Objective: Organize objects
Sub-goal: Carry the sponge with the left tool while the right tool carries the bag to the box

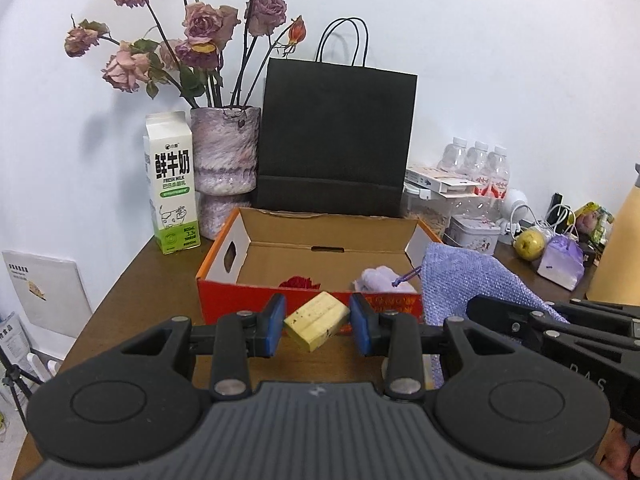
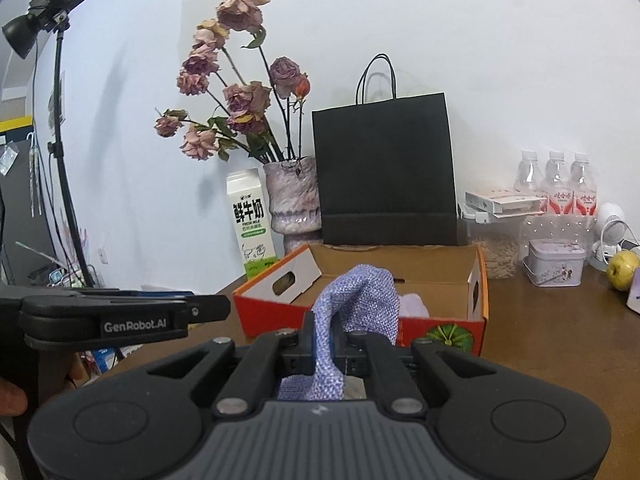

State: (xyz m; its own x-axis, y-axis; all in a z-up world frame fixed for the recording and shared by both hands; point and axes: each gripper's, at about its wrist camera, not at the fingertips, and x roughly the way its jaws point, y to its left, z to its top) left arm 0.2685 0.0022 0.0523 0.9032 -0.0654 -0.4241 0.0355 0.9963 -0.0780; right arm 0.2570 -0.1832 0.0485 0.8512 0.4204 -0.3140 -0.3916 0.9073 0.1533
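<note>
My left gripper [image 1: 318,325] is shut on a pale yellow block [image 1: 317,320], held tilted just in front of the open orange cardboard box [image 1: 304,300]. Inside the box lie a red item [image 1: 298,282] and a pale lilac pouch [image 1: 382,279] with a drawstring. My right gripper [image 2: 325,346] is shut on a purple mesh cloth bag [image 2: 362,300], which hangs over the box's near wall [image 2: 440,330]. In the left wrist view the purple bag [image 1: 468,284] and the right gripper's body sit at the right. The left gripper's body [image 2: 120,316] shows at the left of the right wrist view.
Behind the box stand a black paper bag [image 1: 336,136], a vase of dried roses [image 1: 224,160] and a milk carton [image 1: 172,184]. To the right are water bottles [image 2: 556,184], a clear container [image 2: 496,256], a small tin [image 2: 556,264], a green apple [image 2: 622,268] and a white fan. The brown table [image 2: 560,340] ends at the left.
</note>
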